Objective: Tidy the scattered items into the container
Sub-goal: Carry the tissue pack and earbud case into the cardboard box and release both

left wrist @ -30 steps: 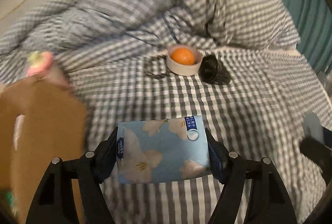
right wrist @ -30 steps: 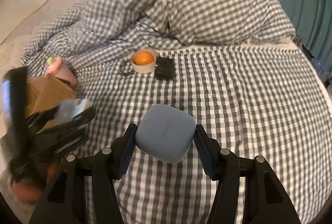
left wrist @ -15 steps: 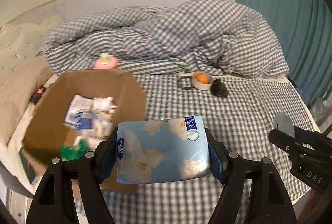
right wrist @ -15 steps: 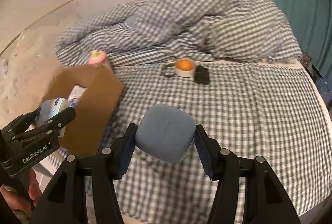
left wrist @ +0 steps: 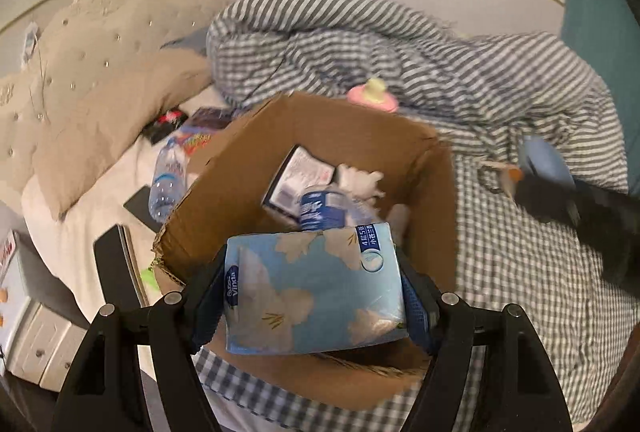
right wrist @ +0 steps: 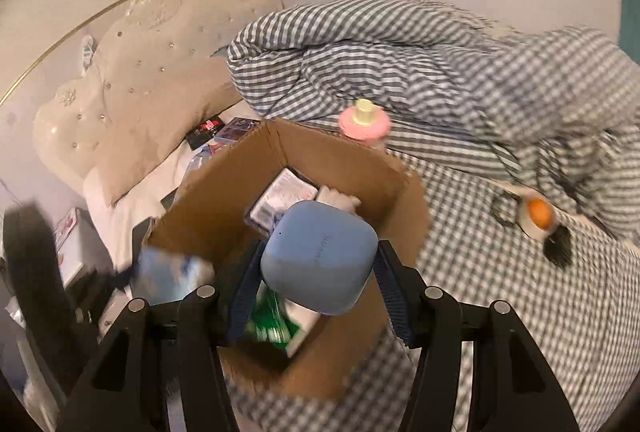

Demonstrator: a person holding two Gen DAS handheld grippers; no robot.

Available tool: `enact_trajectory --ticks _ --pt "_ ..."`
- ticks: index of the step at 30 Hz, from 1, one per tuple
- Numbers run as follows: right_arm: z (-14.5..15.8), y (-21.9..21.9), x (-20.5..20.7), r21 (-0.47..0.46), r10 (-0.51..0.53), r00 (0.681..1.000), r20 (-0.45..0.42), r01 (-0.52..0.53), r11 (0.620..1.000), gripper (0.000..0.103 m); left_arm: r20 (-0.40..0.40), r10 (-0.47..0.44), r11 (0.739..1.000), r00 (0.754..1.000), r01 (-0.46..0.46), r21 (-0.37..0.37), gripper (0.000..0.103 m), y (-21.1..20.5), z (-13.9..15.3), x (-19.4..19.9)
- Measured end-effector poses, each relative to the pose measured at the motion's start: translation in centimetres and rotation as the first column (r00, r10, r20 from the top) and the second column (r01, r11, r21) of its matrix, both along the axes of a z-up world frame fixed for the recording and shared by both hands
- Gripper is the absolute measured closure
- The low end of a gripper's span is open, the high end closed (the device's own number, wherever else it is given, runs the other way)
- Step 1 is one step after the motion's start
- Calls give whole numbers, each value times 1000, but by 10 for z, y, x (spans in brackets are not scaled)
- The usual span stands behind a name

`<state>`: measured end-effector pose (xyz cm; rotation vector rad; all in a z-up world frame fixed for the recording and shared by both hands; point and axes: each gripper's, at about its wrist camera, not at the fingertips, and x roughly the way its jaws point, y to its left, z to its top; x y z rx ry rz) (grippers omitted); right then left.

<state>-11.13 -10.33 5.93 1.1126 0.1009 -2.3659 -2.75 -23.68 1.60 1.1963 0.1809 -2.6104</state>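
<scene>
Above the cardboard box point(left wrist: 404, 147), both tools: tissue pack point(left wrist: 312, 288), blue case point(right wrist: 320, 258).

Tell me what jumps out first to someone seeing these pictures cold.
The open cardboard box on the checked bed, already holding packets and a bottle. Over it, the left gripper has its jaws shut on a flowered blue tissue pack, and the right gripper holds a rounded blue case. Behind the box stands a pink bottle.

One cardboard box point(left wrist: 224, 187), one tissue pack point(left wrist: 312, 290), one blue case point(right wrist: 318, 258), two tongs point(left wrist: 312, 308).
</scene>
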Motion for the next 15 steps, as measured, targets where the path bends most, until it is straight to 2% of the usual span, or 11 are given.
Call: enact_trajectory --ticks 3,4,5,6,7,8,15 --pt "-9 -18 -25 -19 0 1000 27 0 1000 45 19 7 1000 1000 -8 15 27 -13 -14 -13" --pt "-11 -21 -31 -23 -5 1000 28 6 1000 39 21 8 1000 1000 -9 20 26 -16 -17 -17" --pt "-12 -22 -37 -9 -23 999 24 23 1000 19 24 13 1000 1000 -13 23 22 -17 -21 -21" --pt "-12 -21 -38 -1 -39 999 10 39 999 13 29 19 1000 999 -20 23 17 -19 -24 -24" --pt "-11 -17 -39 -1 -59 998 -15 59 998 13 37 30 999 999 -30 17 4 -20 -26 -28" --pt "-9 -8 -40 -7 -76 997 -26 76 997 13 38 47 999 998 -47 1 0 -19 -27 -32" --pt "-1 57 -39 -15 -143 989 -42 143 990 12 19 10 1000 1000 -10 6 0 10 -23 -48"
